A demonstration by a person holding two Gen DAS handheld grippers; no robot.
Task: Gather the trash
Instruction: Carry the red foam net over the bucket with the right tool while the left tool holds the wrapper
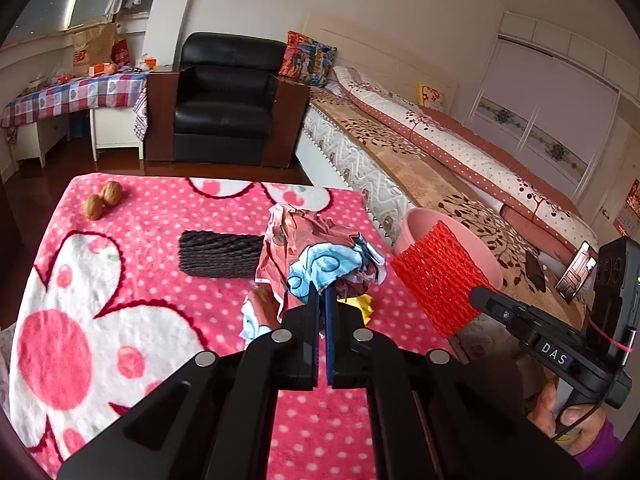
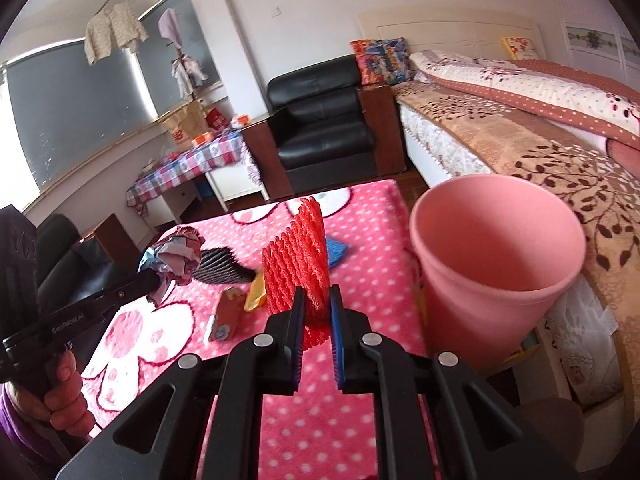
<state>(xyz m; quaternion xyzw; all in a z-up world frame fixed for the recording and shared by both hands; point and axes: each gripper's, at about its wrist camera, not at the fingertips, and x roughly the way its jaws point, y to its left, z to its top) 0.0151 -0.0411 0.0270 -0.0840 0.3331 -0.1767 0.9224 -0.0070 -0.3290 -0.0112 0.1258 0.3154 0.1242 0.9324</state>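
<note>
The left gripper [image 1: 322, 294] has its jaws squeezed shut on a crumpled paper ball [image 1: 320, 254] (pink, red and blue), held up above the middle of the tabletop [image 1: 120, 280], which wears a pink blanket with white dots and big flowers; the right gripper [image 2: 318, 308] has its jaws nearly shut, pinching a red foam net [image 2: 298, 258], lifted over the tabletop's right edge; a pink bin [image 2: 496, 272] stands just beside that edge, between the tabletop and the bed [image 2: 520, 140]; a black foam net [image 1: 220, 254] lies flat in the middle of the tabletop; two walnuts [image 1: 103, 199] sit touching near the far left corner; a yellow scrap [image 1: 362, 306] and a small brown wrapper [image 2: 224, 316] lie on the blanket near the jaws.
</note>
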